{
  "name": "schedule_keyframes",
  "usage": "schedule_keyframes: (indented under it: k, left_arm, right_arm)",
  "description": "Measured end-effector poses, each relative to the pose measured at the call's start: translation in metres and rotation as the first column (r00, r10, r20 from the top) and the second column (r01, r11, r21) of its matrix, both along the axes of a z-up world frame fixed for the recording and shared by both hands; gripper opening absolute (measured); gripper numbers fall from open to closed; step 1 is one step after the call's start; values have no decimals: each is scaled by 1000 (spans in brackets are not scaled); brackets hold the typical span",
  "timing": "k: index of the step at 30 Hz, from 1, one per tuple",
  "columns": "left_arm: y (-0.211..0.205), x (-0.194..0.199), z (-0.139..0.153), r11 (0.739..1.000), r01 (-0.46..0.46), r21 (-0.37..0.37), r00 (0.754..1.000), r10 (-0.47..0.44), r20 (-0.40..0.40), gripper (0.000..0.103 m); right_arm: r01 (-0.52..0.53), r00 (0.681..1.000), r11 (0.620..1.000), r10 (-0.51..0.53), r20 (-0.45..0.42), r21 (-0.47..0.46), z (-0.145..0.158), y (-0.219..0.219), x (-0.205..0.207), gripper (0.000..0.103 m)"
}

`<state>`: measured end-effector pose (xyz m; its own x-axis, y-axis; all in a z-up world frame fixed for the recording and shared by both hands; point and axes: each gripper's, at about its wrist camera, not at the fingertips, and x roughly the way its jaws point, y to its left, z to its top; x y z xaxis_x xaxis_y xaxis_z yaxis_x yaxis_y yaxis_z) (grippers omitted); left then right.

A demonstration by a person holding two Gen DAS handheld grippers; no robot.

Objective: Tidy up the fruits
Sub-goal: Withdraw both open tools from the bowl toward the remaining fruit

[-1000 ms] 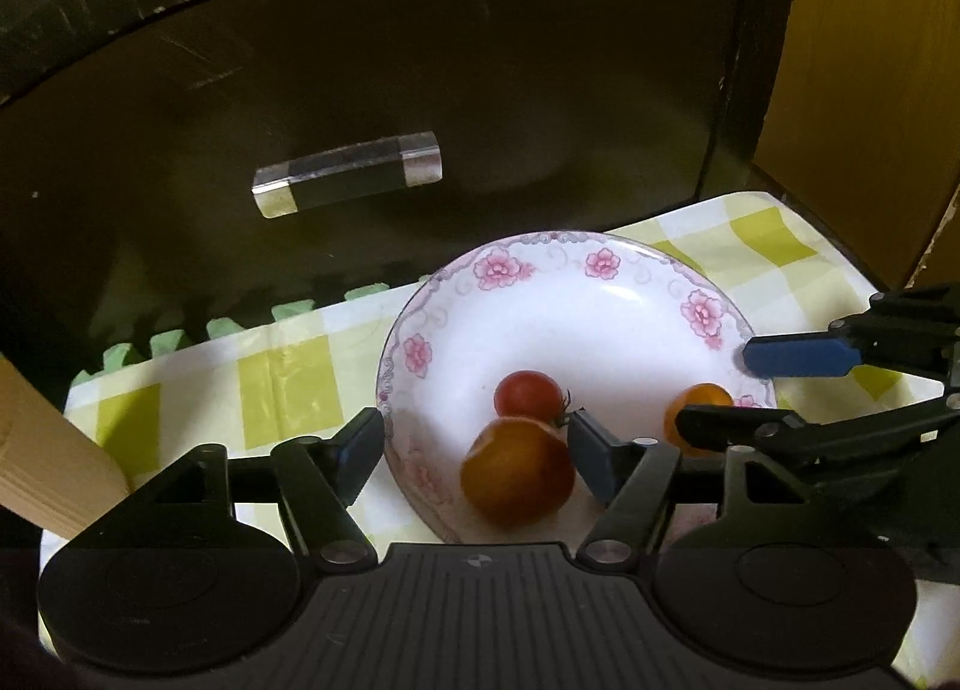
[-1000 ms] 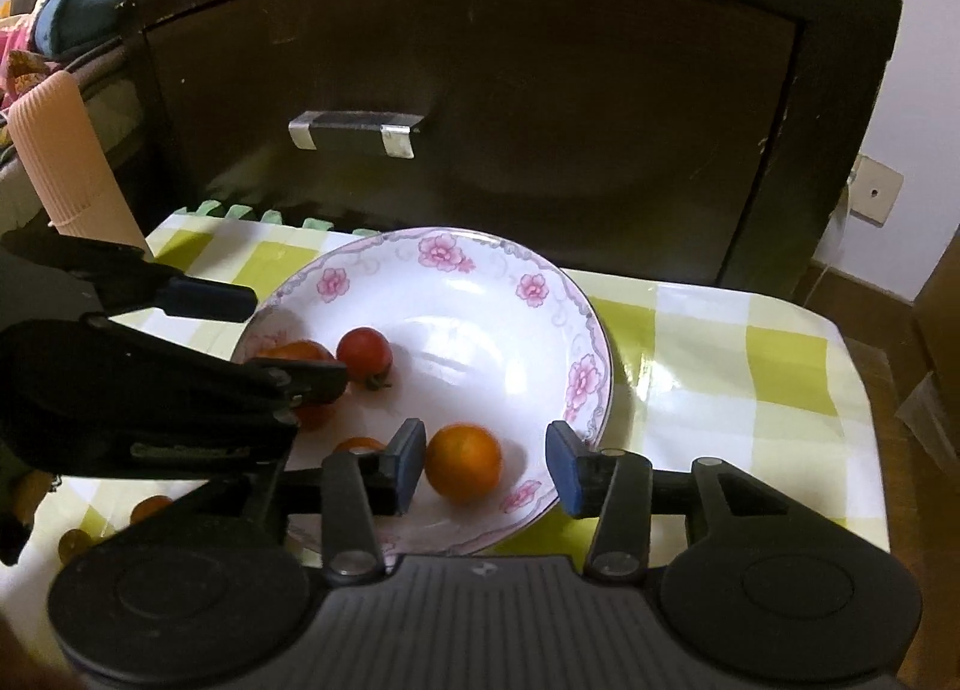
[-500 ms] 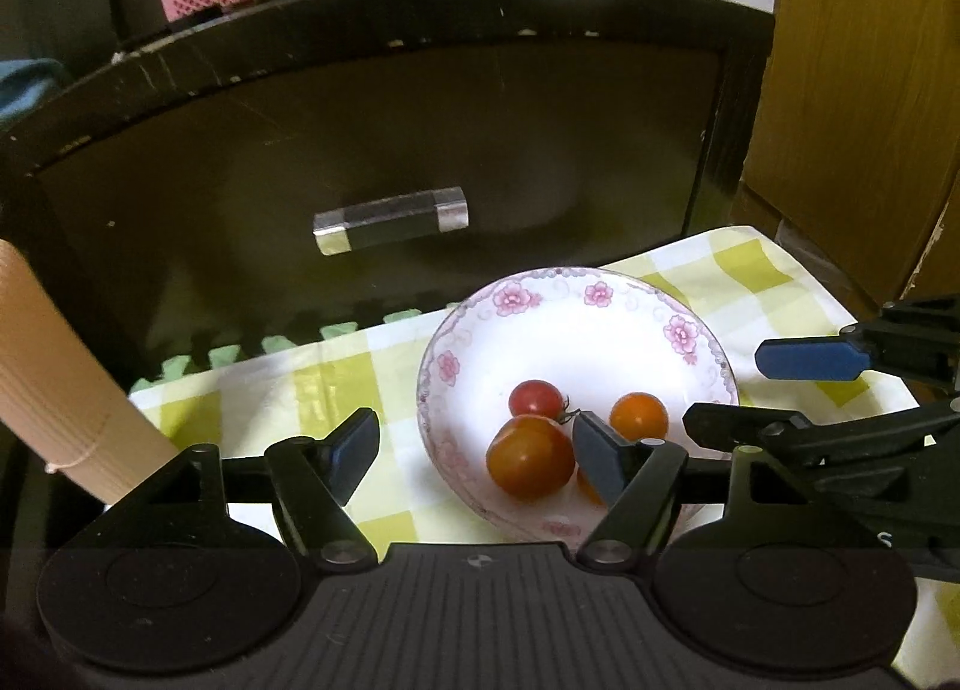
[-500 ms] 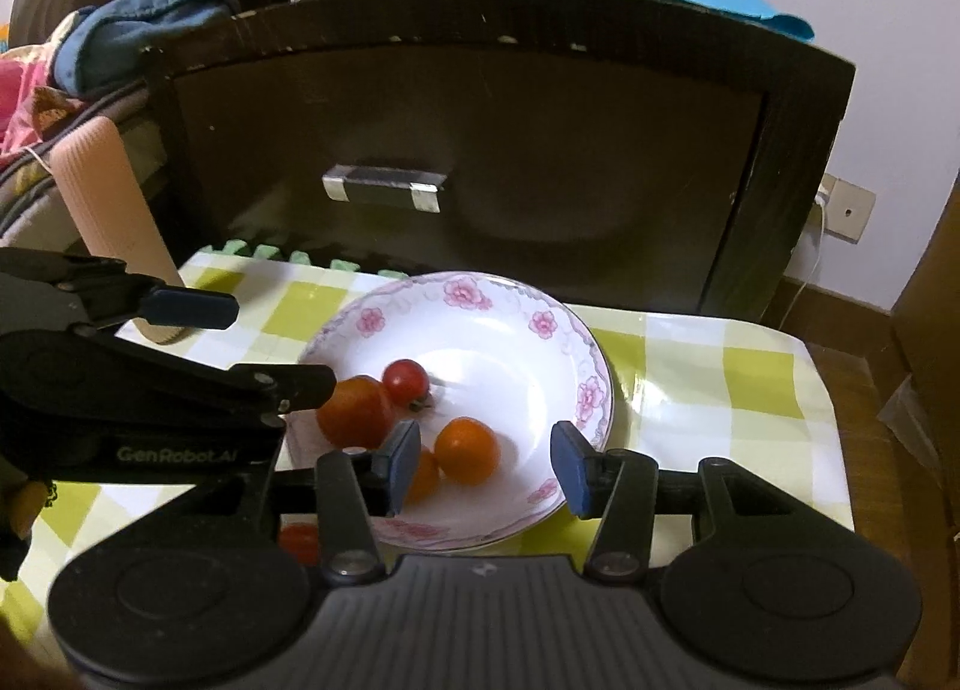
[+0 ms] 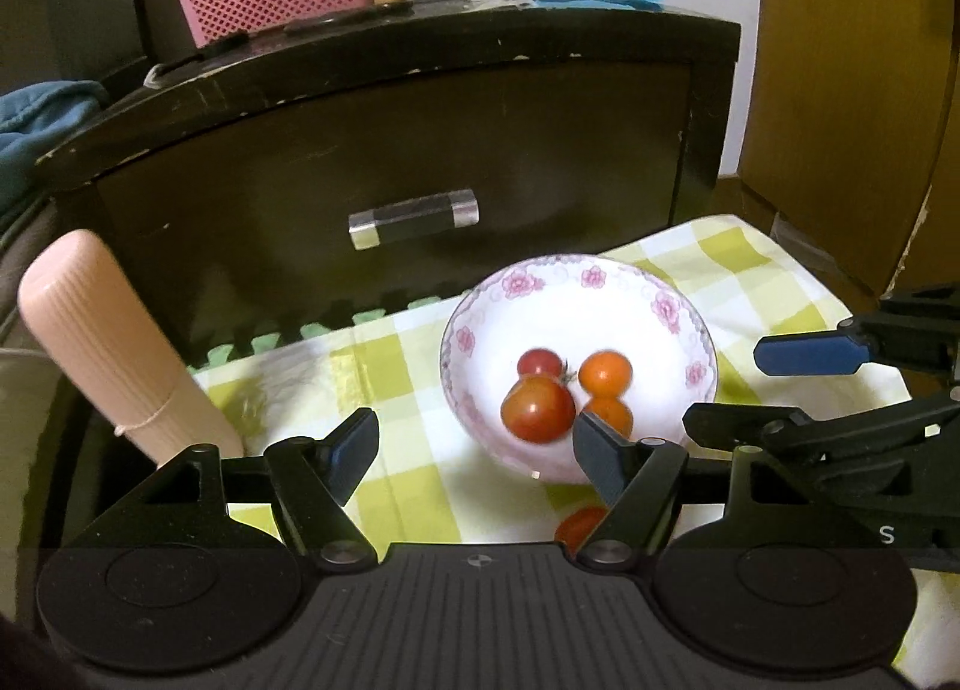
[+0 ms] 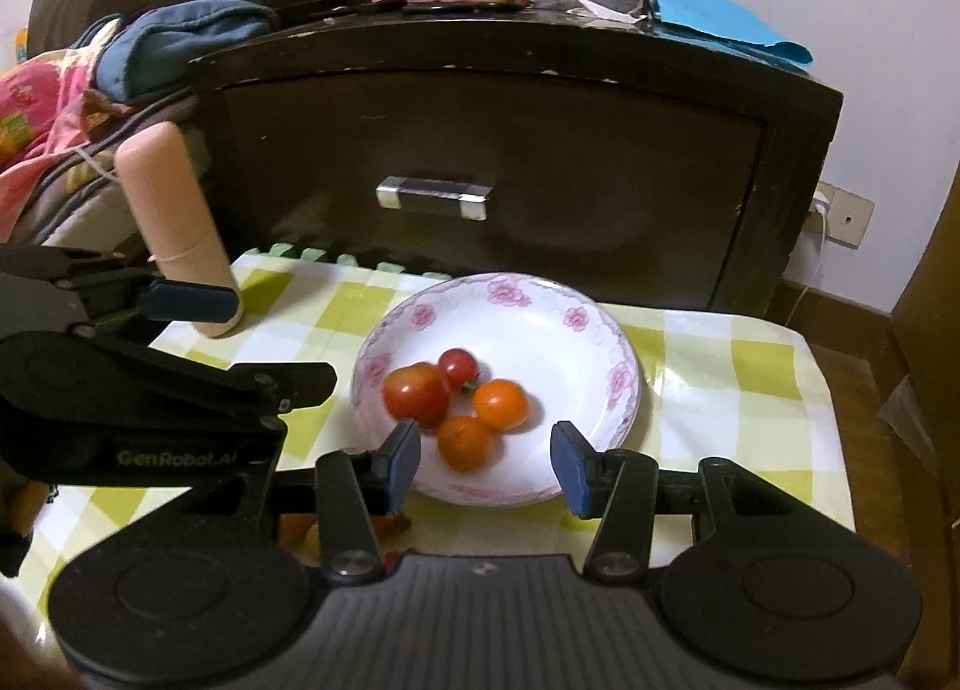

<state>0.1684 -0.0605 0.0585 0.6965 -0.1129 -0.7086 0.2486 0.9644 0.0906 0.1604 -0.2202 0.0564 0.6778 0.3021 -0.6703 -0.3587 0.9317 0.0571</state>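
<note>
We see four fruits clustered in the flowered plate on the checked table: a large red tomato, a small red one and two orange ones. Our right gripper hovers level just before the plate's near rim, jaws spread and empty. Our left gripper is held beside it, likewise spread wide and empty. A dark cabinet stands behind.

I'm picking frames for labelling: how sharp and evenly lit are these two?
Left wrist view: fruits in the plate slightly smeared, cabinet dark, fisheye bending. Right wrist view: fruits soft, glare on the tablecloth, corners vignetted.
</note>
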Motion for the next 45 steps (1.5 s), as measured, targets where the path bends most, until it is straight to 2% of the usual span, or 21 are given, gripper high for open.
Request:
schedule_keyframes:
  k: [12, 20, 25, 32, 38, 45]
  left_arm:
    - [20, -34, -11, 999, -6, 39, 998, 8, -56, 77]
    - [42, -49, -30, 998, -61, -26, 986, 56, -159, 77]
    - [46, -58, -41, 996, -82, -34, 978, 74, -193, 77]
    - [43, -62, -51, 998, -67, -5, 978, 64, -197, 77]
    - [43, -55, -64, 998, -65, -16, 973, 60, -222, 81]
    - [40, -43, -79, 998, -68, -6, 967, 65, -248, 69]
  right_arm:
    - [-73, 996, 997, 72, -61, -11, -12, 23, -34, 46]
    - [-120, 988, 992, 116, -105, -29, -26, 42, -51, 46]
    - [-152, 980, 987, 144, -137, -48, -37, 48, -58, 46]
    - [-168, 975, 982, 153, -162, -85, -50, 54, -65, 46]
    - [-171, 972, 984, 159, -172, -57, -50, 48, -63, 46]
    - [-95, 979, 994, 84, -187, -48, -54, 26, -48, 46]
